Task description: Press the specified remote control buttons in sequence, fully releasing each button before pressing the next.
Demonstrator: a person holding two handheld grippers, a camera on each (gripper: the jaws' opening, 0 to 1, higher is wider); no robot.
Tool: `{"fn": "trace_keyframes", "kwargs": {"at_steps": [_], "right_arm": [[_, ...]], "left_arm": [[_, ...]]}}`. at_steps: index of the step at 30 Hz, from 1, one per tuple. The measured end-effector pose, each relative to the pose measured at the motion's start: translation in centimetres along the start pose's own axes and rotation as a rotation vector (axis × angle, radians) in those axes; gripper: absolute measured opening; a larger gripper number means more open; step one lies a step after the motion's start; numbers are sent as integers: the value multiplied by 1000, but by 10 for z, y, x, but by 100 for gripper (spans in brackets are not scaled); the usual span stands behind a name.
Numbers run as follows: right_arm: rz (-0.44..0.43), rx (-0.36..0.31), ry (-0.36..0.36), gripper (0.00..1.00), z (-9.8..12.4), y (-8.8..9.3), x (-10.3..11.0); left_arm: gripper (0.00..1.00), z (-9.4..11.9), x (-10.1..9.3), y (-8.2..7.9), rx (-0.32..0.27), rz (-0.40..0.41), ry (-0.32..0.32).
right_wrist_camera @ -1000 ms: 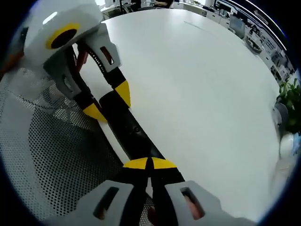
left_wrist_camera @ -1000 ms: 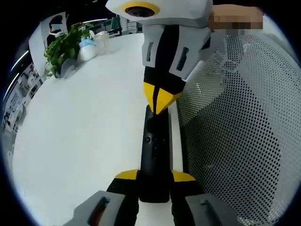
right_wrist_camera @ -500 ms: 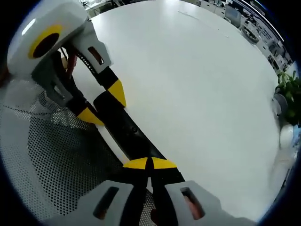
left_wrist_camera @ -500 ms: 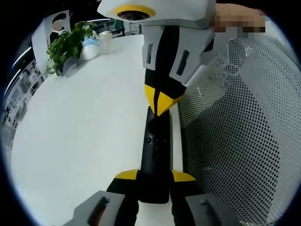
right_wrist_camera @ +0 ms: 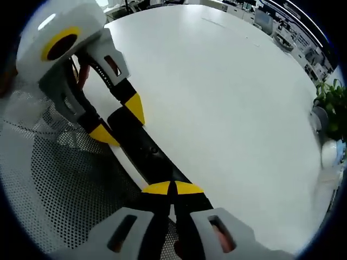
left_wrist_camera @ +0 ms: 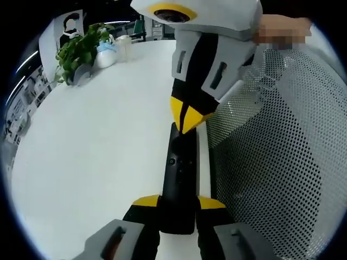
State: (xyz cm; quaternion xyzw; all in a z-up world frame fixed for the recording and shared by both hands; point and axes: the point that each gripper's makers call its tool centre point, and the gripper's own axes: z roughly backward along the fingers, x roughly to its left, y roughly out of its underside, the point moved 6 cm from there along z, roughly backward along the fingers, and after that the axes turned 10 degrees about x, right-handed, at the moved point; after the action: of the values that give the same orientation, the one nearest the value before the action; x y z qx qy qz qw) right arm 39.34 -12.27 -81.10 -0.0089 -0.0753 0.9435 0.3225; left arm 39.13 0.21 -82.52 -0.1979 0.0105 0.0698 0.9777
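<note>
here the left gripper (left_wrist_camera: 179, 205) clamps the black remote (left_wrist_camera: 180, 179) over the white table (left_wrist_camera: 97, 141), while the closed right gripper (right_wrist_camera: 172, 188) tips touch it.

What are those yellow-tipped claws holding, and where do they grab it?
The left gripper clamps the black remote control by its near end; the right gripper, shut, holds nothing.
</note>
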Motion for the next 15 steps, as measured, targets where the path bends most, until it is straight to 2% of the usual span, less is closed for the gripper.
{"fn": "trace_keyframes", "kwargs": {"at_steps": [9, 15], "right_arm": [[17, 7, 1, 0, 0, -1, 1], [-18, 0, -22, 0, 0, -1, -1]], "left_arm": [[24, 0, 0, 0, -4, 0, -1], [24, 0, 0, 0, -4, -1, -1]]}}
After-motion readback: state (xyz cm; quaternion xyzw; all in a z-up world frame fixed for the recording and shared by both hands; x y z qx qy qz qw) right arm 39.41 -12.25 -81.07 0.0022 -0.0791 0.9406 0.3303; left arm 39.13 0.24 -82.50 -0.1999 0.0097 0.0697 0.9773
